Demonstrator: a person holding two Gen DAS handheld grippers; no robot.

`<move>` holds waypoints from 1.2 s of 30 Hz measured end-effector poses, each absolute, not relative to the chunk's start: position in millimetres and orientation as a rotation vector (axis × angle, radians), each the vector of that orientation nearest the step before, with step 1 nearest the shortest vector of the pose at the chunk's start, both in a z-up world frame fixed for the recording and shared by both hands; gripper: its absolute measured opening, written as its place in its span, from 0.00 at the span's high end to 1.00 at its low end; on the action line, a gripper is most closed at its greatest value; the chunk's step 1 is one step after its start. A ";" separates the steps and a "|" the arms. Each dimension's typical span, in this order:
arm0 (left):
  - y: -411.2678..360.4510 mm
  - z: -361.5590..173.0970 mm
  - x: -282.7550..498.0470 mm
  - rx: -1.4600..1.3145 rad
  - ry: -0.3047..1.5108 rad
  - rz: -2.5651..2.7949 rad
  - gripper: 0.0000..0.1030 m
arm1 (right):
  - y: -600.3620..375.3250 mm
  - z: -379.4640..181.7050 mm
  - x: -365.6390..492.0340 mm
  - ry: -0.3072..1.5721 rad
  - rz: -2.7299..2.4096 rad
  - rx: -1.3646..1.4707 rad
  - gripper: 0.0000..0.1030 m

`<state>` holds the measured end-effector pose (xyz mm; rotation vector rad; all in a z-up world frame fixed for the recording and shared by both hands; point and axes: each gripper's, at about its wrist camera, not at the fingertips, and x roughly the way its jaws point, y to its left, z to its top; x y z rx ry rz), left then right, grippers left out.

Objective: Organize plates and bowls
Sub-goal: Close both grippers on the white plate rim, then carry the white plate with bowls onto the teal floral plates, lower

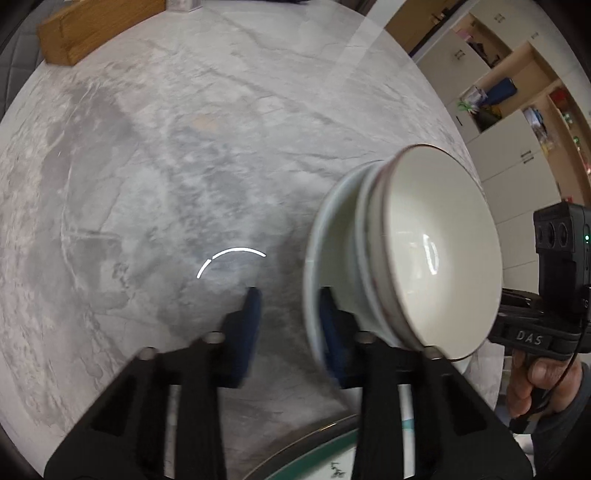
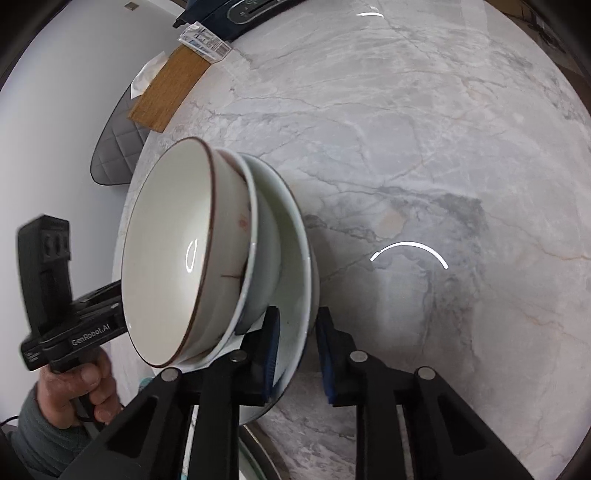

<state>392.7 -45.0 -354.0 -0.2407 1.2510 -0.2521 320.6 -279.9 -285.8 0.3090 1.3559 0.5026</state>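
Marble table [image 1: 155,155]: broad, mostly bare; wooden block [image 1: 96,33] at far edge.

Pale plate [image 2: 295,258] carries two nested bowls [image 2: 173,251]; stack sits between both tools.

Right gripper [image 2: 297,350]: pads astride plate rim, clamped on it.

Left gripper [image 1: 290,325]: narrow gap; one finger [image 1: 330,325] behind opposite rim, bite unclear, blurred.

Step, by my judgement: two-handed carry of stack. Next: level lift, both sides together; tilt risks bowls sliding.

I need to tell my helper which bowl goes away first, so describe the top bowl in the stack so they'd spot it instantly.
On the grey marble table, find the stack of dishes near its edge. The top bowl is cream inside and sits nested in another bowl on a pale plate. Only it has a thin brown line around its rim.
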 end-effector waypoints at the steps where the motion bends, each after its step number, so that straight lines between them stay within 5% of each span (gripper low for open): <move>1: -50.1 -352.3 393.3 -0.232 1.250 -0.258 0.89 | -278.8 -285.9 320.9 1.356 0.499 0.307 0.79; 18: -58.3 -314.9 358.6 -0.204 1.229 -0.234 0.93 | -272.2 -253.5 299.1 1.308 0.447 0.240 0.82; 36: -42.3 -252.1 232.7 -0.174 1.185 -0.197 0.92 | -248.3 -208.2 195.3 1.304 0.450 0.213 0.82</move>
